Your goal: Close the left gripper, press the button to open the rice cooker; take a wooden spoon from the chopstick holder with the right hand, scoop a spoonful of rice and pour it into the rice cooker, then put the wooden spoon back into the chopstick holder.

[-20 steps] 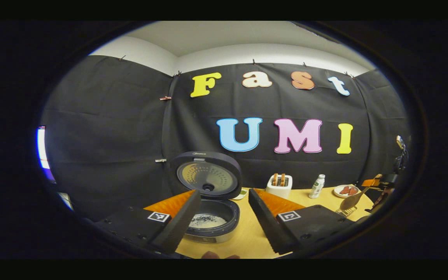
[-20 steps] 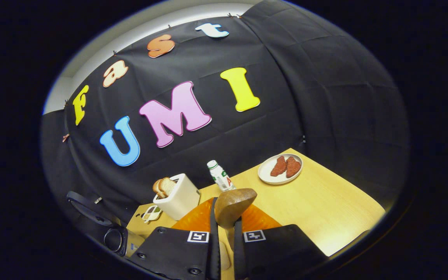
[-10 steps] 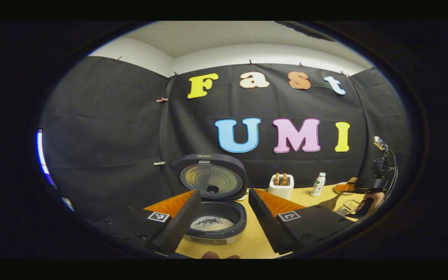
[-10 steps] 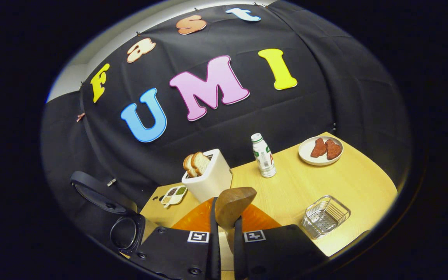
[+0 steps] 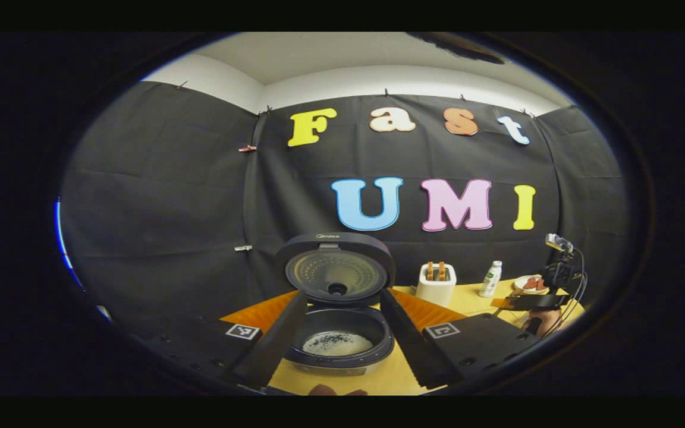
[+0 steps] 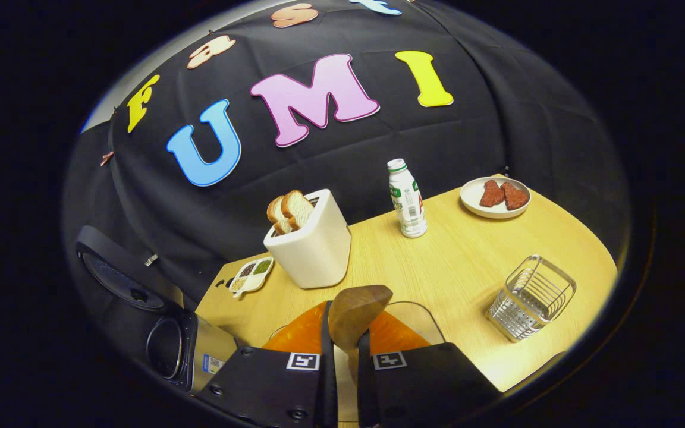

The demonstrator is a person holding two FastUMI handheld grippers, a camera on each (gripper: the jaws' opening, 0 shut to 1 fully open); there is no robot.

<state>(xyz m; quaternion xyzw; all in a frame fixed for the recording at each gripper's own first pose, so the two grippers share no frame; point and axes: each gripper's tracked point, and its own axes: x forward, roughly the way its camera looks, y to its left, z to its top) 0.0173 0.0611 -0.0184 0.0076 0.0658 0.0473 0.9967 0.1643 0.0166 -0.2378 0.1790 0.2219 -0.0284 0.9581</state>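
Note:
The rice cooker [image 5: 342, 351] stands open, lid [image 5: 336, 270] upright, with white, dark-speckled rice [image 5: 336, 343] in its pot. My left gripper [image 5: 342, 353] is open, its fingers wide apart on either side of the pot and above it. My right gripper [image 6: 342, 336] is shut on the wooden spoon [image 6: 357, 306], whose bowl sticks up between the fingers. The wire chopstick holder [image 6: 530, 297] sits on the table to the spoon's right. The cooker [image 6: 164, 339] is at the lower left of the right gripper view. Far right in the left gripper view, a hand holds the right gripper [image 5: 530, 302].
On the wooden table [image 6: 455, 261] stand a white toaster [image 6: 310, 244] with bread, a small bottle [image 6: 407, 199], a plate of red meat [image 6: 495, 198] and a small divided dish [image 6: 251, 274]. A clear container's rim [image 6: 423, 312] shows just behind the spoon.
The right gripper has tipped down toward the table with the spoon; the wire holder and a clear container came into view. The left gripper shifted slightly, centring the cooker between its fingers.

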